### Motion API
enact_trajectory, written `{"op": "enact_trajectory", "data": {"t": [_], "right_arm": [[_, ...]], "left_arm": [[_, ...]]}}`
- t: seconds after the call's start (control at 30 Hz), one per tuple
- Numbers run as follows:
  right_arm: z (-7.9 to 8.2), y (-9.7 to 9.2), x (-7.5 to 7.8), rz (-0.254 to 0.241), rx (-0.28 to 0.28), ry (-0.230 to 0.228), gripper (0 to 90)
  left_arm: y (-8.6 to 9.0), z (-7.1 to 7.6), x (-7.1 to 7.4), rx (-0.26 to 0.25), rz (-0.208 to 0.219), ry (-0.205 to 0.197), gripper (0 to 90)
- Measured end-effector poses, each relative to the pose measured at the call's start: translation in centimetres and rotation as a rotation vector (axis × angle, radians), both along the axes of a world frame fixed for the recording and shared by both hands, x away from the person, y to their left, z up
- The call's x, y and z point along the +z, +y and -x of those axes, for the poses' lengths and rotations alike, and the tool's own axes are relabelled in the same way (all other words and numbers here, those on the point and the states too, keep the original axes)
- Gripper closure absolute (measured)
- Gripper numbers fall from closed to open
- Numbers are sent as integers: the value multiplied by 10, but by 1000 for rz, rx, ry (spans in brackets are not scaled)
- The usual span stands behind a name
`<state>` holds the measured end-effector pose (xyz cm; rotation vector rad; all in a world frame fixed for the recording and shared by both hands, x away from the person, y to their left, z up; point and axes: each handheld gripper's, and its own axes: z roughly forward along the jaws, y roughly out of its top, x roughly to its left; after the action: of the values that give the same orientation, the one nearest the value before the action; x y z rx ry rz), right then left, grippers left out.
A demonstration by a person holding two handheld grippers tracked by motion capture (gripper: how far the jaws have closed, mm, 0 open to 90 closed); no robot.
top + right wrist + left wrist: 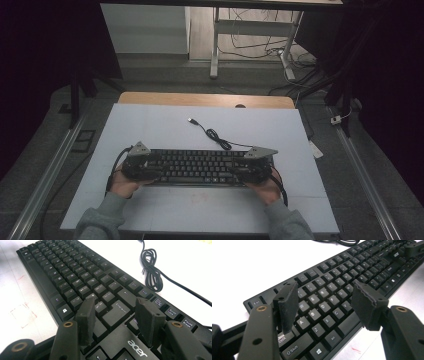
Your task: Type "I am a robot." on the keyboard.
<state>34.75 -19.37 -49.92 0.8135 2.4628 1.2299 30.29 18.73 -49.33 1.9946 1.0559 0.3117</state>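
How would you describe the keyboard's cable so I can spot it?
Start at the white board on the table. A black Acer keyboard lies across its near half. The cable runs behind it, a thin black lead with one bundled coil, ending in a loose USB plug.

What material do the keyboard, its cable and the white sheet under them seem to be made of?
Keyboard: most likely hard black plastic with a matte finish; the keys show only a dull sheen and carry printed white letters.
Cable: a black, slightly glossy sheath, probably rubber or soft plastic, since it bends into loose coils.
White sheet: smooth and flat, perhaps paper or laminated board; the look leaves this open.
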Motion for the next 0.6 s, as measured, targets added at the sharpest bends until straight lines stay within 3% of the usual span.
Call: {"op": "enact_trajectory", "data": {"t": [0.43,0.6], "right_arm": [[0,0,0,2,1,2,511],[0,0,0,5,0,1,510]], "left_arm": [[-16,4,1,-58,-7,-7,391],[-25,6,1,-92,-13,-6,437]]}}
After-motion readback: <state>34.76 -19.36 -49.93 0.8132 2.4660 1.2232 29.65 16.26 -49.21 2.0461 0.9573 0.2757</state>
